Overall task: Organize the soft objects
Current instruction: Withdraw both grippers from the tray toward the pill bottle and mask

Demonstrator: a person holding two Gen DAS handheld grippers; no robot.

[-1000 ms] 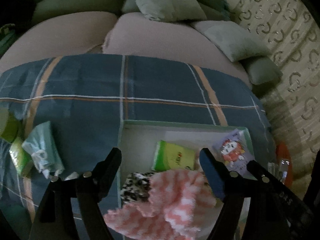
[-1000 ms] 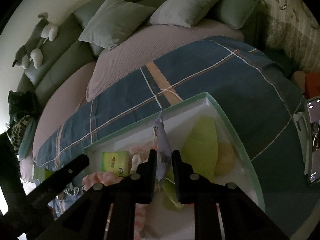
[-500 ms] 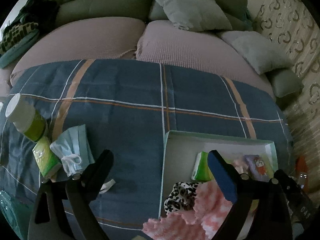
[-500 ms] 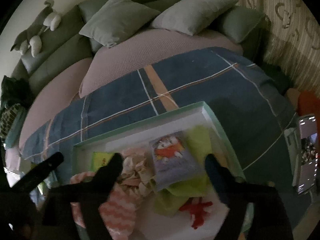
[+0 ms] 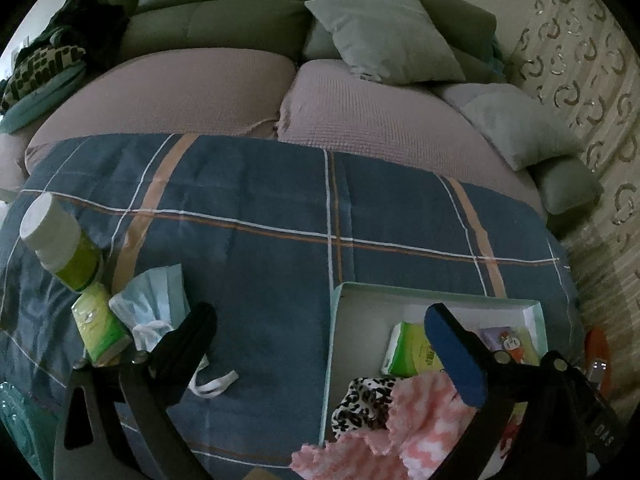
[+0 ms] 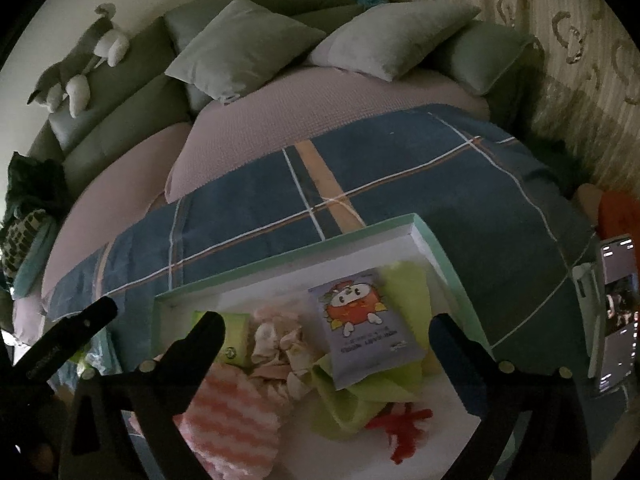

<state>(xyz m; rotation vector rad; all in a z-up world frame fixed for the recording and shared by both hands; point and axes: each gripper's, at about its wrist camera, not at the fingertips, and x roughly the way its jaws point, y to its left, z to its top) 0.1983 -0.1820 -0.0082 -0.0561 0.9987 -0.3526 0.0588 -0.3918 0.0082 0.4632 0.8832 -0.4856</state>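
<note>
A white tray with a mint rim [image 6: 280,260] lies on the plaid blanket [image 6: 460,184]. A cartoon packet [image 6: 364,324] rests flat on a lime cloth [image 6: 404,284] in it. My right gripper [image 6: 328,344] hangs over that packet, jaws opening wide, pads touching nothing. The tray also holds a pink striped cloth [image 6: 232,412], a pale pink cloth [image 6: 276,344] and a green tissue pack [image 6: 232,328]. My left gripper [image 5: 324,340] hovers over the tray's left rim [image 5: 420,300], jaws opening with nothing between them. A face mask [image 5: 156,300] lies left of it on the blanket.
A white-capped green bottle [image 5: 60,240] and a small green pack [image 5: 100,332] stand beside the mask. A leopard-print cloth [image 5: 360,400] lies in the tray. A phone on a stand [image 6: 616,312] is at the right. Cushions [image 5: 380,36] and a plush toy [image 6: 80,68] sit behind.
My right gripper opened and let go of the cartoon packet, which dropped flat onto the lime cloth. The left gripper opened wider and swung left, bringing the mask and bottle into view.
</note>
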